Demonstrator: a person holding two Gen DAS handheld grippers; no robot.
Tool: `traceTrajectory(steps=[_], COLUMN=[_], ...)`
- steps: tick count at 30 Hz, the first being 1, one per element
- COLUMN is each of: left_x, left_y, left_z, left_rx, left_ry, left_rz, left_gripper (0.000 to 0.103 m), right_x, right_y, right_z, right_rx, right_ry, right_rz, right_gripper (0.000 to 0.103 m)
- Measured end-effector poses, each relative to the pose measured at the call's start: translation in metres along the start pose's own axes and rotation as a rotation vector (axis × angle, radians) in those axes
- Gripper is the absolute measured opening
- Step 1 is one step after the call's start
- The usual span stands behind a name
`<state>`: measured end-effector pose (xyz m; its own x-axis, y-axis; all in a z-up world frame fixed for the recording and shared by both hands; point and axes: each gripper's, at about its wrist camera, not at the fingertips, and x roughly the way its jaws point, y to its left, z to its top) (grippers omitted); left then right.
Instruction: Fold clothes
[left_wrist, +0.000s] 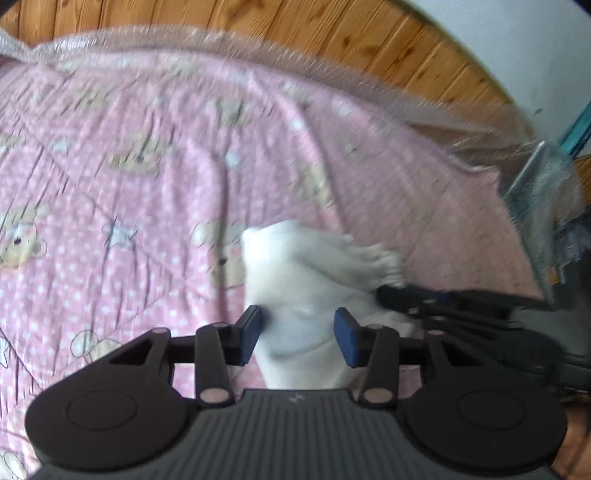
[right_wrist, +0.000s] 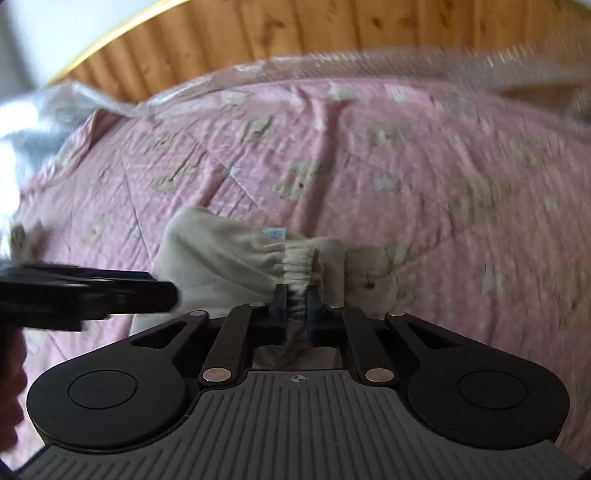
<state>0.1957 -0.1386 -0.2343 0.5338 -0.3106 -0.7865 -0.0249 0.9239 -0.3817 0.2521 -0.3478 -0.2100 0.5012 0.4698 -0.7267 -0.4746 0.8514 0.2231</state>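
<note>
Jaws of the right gripper (right_wrist: 295, 297) are pinching a white garment's (right_wrist: 221, 254) elastic hem; the left gripper (left_wrist: 299, 334) is gaping around bunched cloth mid-bed (left_wrist: 110, 147), folding unfinished.

Your left gripper (left_wrist: 298, 334) is a matte black frame with two round side discs, a grey ribbed centre plate bearing a small pale mark, and blue pads (left_wrist: 251, 334) on its fingers. Pale round pins cap the linkage arms. Your right gripper (right_wrist: 295, 308) matches: black linkages, silver pins, grey ribbed plate stamped with a small crosshair mark, dark blue pads (right_wrist: 313, 310).
</note>
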Motion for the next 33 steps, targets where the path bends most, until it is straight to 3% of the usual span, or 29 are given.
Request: traceTrajectory(steps=[2, 3, 4, 6, 9, 11, 13, 16, 18, 20, 26, 27, 28, 30, 31, 33], left_x=[-0.015, -0.023, -0.031, -0.034, -0.019, -0.002, 0.003, -0.006, -0.022, -0.03, -0.007, -0.013, -0.02, -0.022, -0.017, -0.006], left_y=[0.004, 0.005, 0.005, 0.003, -0.005, -0.01, -0.016, -0.012, -0.006, 0.003, 0.013, 0.013, 0.013, 0.013, 0.013, 0.013], left_z=[0.003, 0.002, 0.001, -0.006, -0.02, -0.03, -0.039, -0.035, -0.032, -0.029, -0.03, -0.026, -0.023, -0.016, -0.013, -0.009], left_rx=[-0.019, -0.021, -0.021, -0.016, 0.017, 0.047, 0.103, 0.081, 0.056, 0.027, 0.02, 0.008, -0.003, -0.029, -0.042, -0.07], left_ry=[-0.03, -0.043, -0.053, -0.043, 0.01, 0.061, 0.043, 0.049, 0.017, -0.003, 0.091, 0.074, 0.045, 0.017, 0.022, 0.037], left_rz=[-0.026, -0.043, -0.059, -0.083, -0.092, -0.093, -0.075, -0.084, -0.095, -0.084, -0.048, -0.051, -0.057, -0.048, -0.045, -0.039], left_gripper=[0.044, 0.045, 0.046, 0.046, 0.044, 0.044, 0.046, 0.046, 0.046, 0.047, 0.044, 0.047, 0.058, 0.076, 0.076, 0.075], right_x=[-0.006, -0.008, -0.011, -0.017, -0.024, -0.02, -0.016, -0.01, -0.007, -0.004, -0.014, -0.016, -0.017, -0.021, -0.021, -0.013], right_y=[0.005, 0.007, 0.01, 0.015, 0.021, 0.02, 0.018, 0.016, 0.014, 0.012, 0.001, -0.001, -0.003, -0.007, -0.009, -0.018], right_z=[0.004, 0.005, 0.007, 0.011, 0.016, 0.014, 0.013, 0.012, 0.011, 0.009, -0.007, -0.01, -0.013, -0.018, -0.02, -0.017], right_rx=[-0.019, -0.029, -0.038, -0.057, -0.083, -0.08, -0.077, -0.072, -0.069, -0.063, 0.005, 0.016, 0.027, 0.05, 0.064, 0.109], right_ry=[-0.017, -0.026, -0.035, -0.052, -0.075, -0.071, -0.067, -0.061, -0.057, -0.052, -0.038, -0.035, -0.033, -0.028, -0.027, -0.026], right_rz=[-0.001, -0.001, -0.001, -0.002, -0.003, 0.001, 0.005, 0.011, 0.015, 0.019, 0.033, 0.035, 0.037, 0.042, 0.043, 0.044], right_gripper=[0.016, 0.033, 0.035, 0.034, 0.011, 0.008, 0.0, 0.001, 0.014, 0.014, 0.011, 0.015, 0.023, 0.073, 0.082, 0.085])
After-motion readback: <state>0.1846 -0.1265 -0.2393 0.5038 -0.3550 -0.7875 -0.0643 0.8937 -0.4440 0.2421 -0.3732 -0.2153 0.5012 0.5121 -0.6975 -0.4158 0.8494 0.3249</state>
